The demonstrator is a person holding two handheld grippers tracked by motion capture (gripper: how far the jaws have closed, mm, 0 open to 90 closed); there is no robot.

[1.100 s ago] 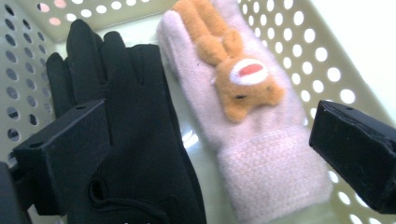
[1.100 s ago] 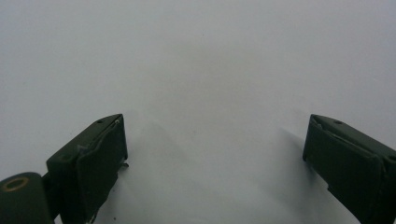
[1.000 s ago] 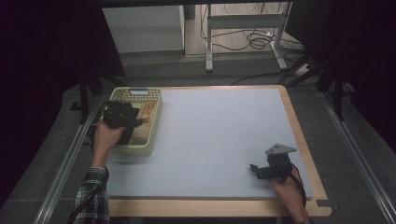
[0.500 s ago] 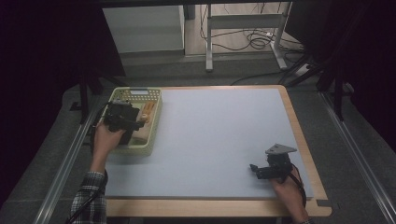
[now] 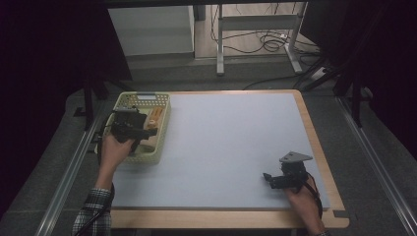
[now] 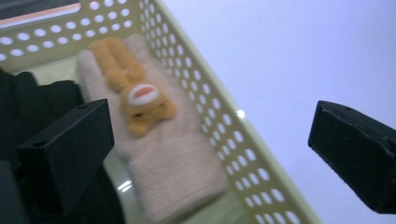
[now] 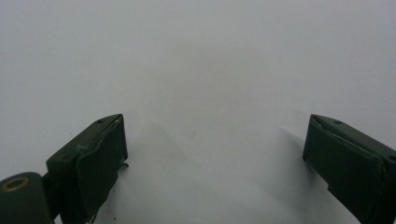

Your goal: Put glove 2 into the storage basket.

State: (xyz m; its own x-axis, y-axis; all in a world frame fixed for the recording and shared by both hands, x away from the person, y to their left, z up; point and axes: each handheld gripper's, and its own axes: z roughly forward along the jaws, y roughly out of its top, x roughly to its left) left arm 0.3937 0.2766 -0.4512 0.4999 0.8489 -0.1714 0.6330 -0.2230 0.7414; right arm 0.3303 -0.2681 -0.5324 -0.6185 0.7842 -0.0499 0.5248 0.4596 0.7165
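The left tongs [image 6: 205, 154] hang wide open over the near end of a basket [image 6: 224, 135], one jaw inside it, the other out past the perforated wall above the desk [image 6: 289, 51]. Between and just beyond the jaws lies a glove [image 6: 159, 135], pale knit with an orange animal figure on its back, flat on the basket floor along the wall, cuff toward the camera. Something dark sits beside it in the basket, too blurred to identify.

In the high view the left tongs [image 5: 132, 129] hover over the basket [image 5: 142, 101] at the desk's left edge, where the glove [image 5: 153, 118] shows as an orange patch by the right-hand wall.

The right tongs [image 5: 281, 180] are also spread open and empty, low over bare desk [image 5: 226, 147] near the front right corner, well apart from the basket.

The step appears to be a reach for the glove. Done well, it would bring both jaws inside the wall first, since they now straddle it, then lower them over the thick cuff and close there, where the knit bunches and grips. Catching the wall would drag the light basket along.
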